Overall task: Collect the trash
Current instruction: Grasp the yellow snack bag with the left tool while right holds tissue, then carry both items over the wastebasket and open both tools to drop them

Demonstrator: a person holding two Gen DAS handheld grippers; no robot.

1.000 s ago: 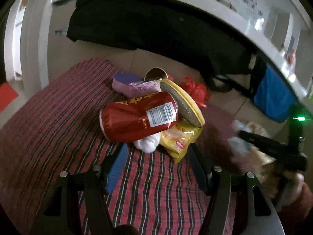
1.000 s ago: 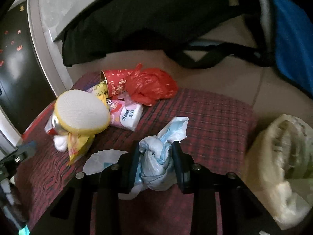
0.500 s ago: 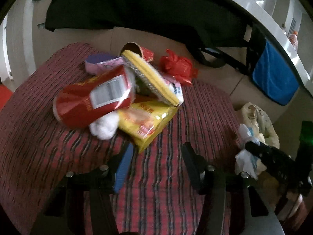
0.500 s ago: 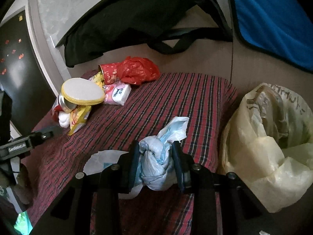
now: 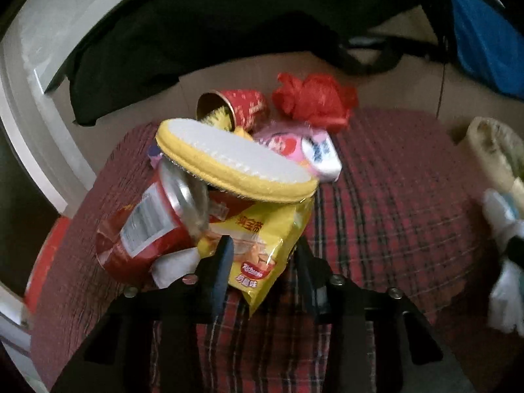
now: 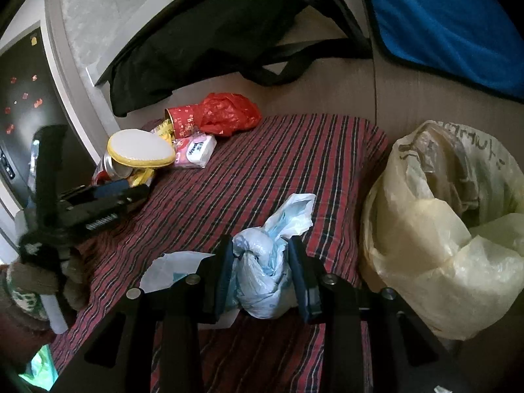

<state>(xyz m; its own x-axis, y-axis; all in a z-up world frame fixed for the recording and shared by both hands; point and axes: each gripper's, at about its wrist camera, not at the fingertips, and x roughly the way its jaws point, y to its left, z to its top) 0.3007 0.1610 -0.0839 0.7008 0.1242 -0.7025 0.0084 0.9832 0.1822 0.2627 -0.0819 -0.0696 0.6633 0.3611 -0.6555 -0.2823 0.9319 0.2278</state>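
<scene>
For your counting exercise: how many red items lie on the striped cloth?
3: a red can under the yellow pad, a red paper cup tipped over behind it, a crumpled red bag beside the cup. Others may be hidden.

On the striped cloth (image 6: 262, 177) a heap of trash lies at the far left corner. In it, the can (image 5: 144, 229) lies on its side, and the round sponge (image 5: 229, 160) rests on top of it and of the snack packet (image 5: 262, 245). Behind them lie the tissue pack (image 5: 311, 150), the paper cup (image 5: 239, 104) on its side, and the crumpled bag (image 5: 314, 101). Beside the right edge stands the big trash bag (image 6: 435, 245). At the near edge, my right gripper (image 6: 262, 271) holds the knotted bag (image 6: 262, 268). The snack packet lies between the closing jaws of my left gripper (image 5: 262, 258).
</scene>
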